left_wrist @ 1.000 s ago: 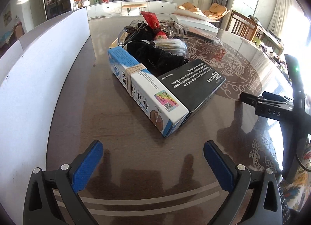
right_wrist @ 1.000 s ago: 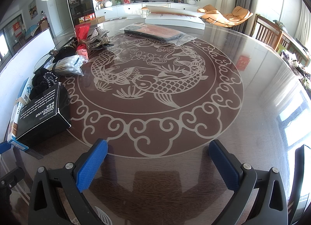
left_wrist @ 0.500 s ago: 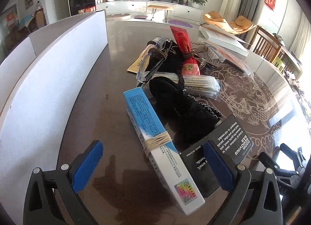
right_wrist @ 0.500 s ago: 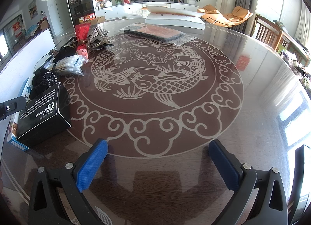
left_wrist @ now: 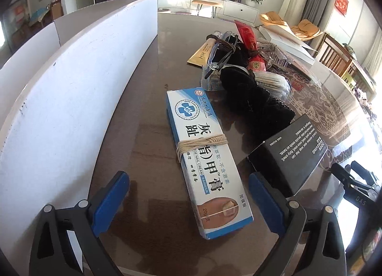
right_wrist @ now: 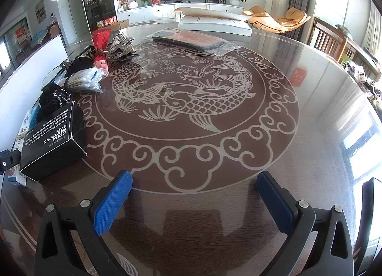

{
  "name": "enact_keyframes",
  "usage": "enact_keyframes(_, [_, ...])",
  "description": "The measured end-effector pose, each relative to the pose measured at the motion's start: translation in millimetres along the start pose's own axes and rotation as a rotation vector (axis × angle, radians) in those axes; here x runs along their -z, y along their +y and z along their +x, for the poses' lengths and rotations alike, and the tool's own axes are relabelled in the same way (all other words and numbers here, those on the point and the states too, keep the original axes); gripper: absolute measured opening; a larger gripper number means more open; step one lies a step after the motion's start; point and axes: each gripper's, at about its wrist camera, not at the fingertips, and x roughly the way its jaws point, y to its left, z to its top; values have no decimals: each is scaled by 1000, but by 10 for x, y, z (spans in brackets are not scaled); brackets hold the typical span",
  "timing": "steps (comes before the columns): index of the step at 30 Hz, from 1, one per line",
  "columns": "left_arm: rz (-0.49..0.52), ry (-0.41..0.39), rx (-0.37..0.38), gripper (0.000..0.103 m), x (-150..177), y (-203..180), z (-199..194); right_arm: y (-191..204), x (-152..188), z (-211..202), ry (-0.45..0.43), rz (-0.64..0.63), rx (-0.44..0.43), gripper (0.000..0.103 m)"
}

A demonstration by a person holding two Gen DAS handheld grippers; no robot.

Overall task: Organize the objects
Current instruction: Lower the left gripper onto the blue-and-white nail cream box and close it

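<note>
Nail cream box (left_wrist: pixel 205 154) between spread left tool (left_wrist: pixel 188 195): probably light, stiff carton; pinch long sides below twine (left_wrist: pixel 201 145).

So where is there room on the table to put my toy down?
The big fish pattern in the middle is bare, from the black box across to the far edge. A bare strip also runs between the white board and the blue-and-white box. The left side, around the black cloth, is crowded.
</note>
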Motion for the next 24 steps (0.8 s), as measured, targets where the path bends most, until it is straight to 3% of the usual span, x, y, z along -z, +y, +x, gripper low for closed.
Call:
enact_keyframes(6, [31, 29, -67, 102, -14, -80, 111, 0, 0, 0, 0, 0, 0, 103])
enact_keyframes(14, [-27, 34, -114, 103, -191, -119, 279, 2, -2, 8, 0, 0, 0, 103])
enact_keyframes(21, [21, -21, -87, 103, -116, -93, 253, 3, -3, 8, 0, 0, 0, 103])
enact_keyframes(24, [56, -5, -65, 103, -140, -75, 257, 4, -3, 8, 0, 0, 0, 103])
